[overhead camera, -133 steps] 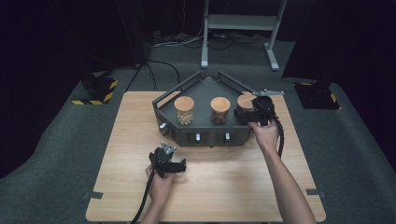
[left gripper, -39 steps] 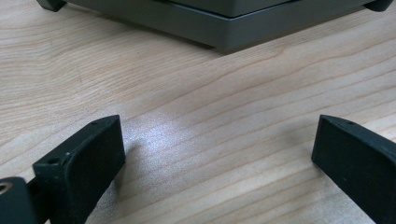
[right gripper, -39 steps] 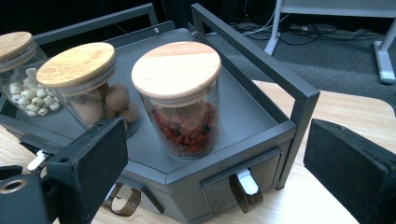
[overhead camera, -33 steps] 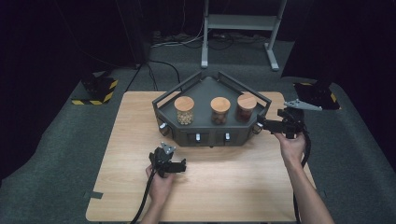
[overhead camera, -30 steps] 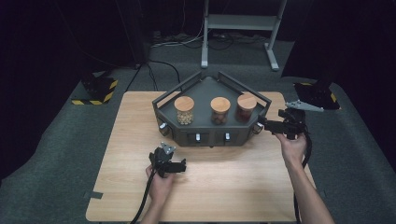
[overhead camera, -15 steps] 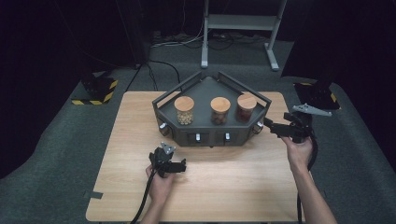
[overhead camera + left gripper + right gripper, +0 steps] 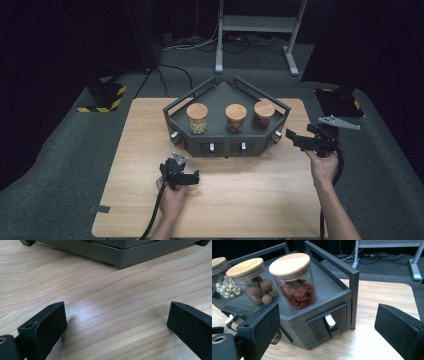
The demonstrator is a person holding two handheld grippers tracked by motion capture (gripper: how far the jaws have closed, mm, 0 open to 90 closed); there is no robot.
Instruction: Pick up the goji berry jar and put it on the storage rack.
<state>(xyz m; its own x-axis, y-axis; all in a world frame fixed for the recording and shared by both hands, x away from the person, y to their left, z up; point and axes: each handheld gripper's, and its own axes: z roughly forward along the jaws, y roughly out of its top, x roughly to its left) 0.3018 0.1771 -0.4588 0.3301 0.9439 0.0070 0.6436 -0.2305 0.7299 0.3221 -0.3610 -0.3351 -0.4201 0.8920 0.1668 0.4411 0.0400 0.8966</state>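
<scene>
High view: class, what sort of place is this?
Probably a lab or recording studio: a lone wooden table on grey carpet, black surroundings, hazard-striped bases, and loose floor cables.

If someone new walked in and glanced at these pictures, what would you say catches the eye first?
Most likely the dark angular rack at the table's far middle, with three wooden-lidded jars in a row: pale beads, brown balls and red bits. Next, the right gripper, jaws open, aimed at the rack's right corner, where a metal drawer handle faces it. The left gripper rests open on the wood.
</scene>
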